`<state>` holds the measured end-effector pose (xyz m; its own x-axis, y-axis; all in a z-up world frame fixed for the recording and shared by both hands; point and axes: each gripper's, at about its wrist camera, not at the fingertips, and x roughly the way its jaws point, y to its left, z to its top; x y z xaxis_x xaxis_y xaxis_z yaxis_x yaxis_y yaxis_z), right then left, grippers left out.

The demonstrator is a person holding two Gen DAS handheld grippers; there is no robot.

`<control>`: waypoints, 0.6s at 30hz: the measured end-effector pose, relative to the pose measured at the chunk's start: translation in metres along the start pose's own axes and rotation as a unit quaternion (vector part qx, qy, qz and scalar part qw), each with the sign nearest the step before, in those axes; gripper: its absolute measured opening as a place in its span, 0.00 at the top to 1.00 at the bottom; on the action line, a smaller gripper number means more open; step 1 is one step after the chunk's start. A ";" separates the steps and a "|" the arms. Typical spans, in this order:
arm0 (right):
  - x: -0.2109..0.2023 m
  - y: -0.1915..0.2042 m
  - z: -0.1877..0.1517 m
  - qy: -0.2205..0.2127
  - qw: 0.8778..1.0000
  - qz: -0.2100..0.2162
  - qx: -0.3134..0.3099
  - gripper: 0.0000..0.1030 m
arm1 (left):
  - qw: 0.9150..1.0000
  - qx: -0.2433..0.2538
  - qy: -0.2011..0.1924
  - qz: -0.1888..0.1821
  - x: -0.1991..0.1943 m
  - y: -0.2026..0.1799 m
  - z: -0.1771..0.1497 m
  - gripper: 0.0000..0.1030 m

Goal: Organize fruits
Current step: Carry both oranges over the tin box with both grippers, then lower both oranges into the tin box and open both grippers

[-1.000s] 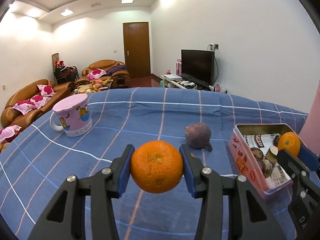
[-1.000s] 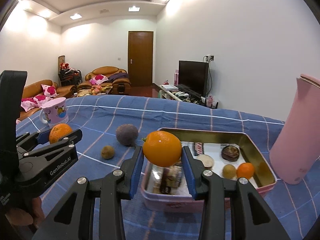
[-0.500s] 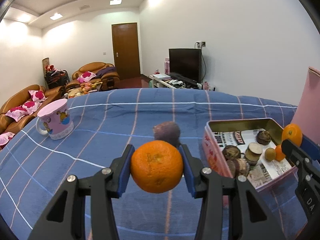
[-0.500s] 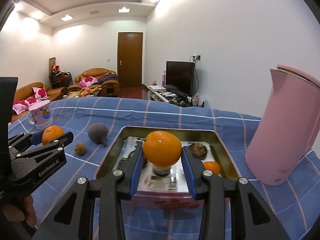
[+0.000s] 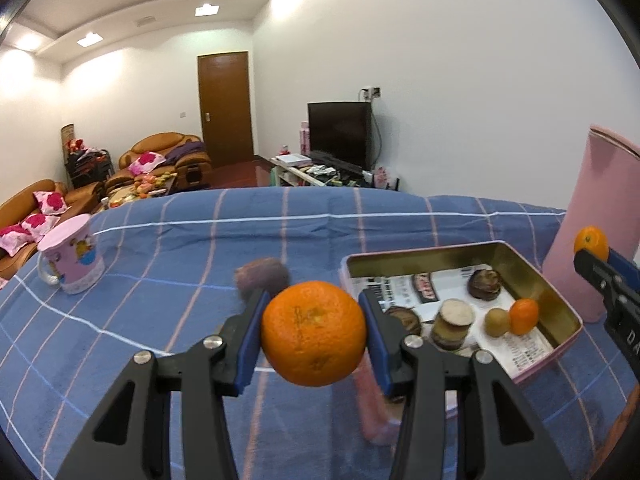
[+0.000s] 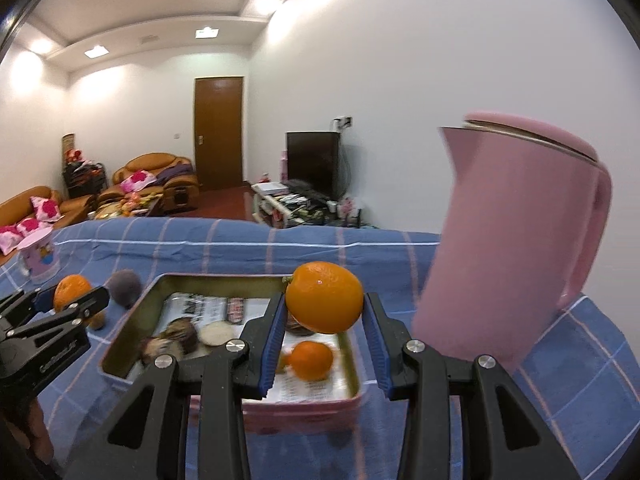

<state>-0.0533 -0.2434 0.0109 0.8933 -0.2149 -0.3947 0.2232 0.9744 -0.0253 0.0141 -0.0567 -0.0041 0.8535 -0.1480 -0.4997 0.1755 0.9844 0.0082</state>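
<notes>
My left gripper [image 5: 314, 340] is shut on an orange [image 5: 314, 334], held above the blue cloth just left of the pink tin [image 5: 560, 304]. My right gripper [image 6: 324, 322] is shut on a second orange [image 6: 325, 297], held over the right half of the tin [image 6: 120, 344]. The tin holds a small orange [image 6: 311, 361], a small brown-green fruit [image 5: 497, 322] and several dark round fruits. A purple fruit [image 6: 125, 288] lies on the cloth left of the tin. The right gripper and its orange also show at the right edge of the left wrist view [image 5: 591, 242].
A tall pink jug [image 6: 512, 240] stands right of the tin, close to my right gripper. A pink mug [image 5: 72, 258] stands at the far left of the table. A small brown fruit [image 6: 97, 319] lies beside the purple one. The table is covered by a blue checked cloth [image 5: 180, 248].
Both grippers have moved right with their oranges. The right one has gone from the tin's front edge to above its right half, near the jug. The left one has neared the tin.
</notes>
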 end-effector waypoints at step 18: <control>0.039 -0.029 0.008 0.043 0.998 -0.005 0.039 0.60 | 0.998 0.023 0.036 -0.038 0.039 -0.065 0.021 0.53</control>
<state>-0.0213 -0.2807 0.0035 0.8552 -0.2141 -0.4720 0.2642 0.9636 0.0416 0.0460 -0.1289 -0.0058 0.8002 -0.2130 -0.5607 0.2623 0.9650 0.0077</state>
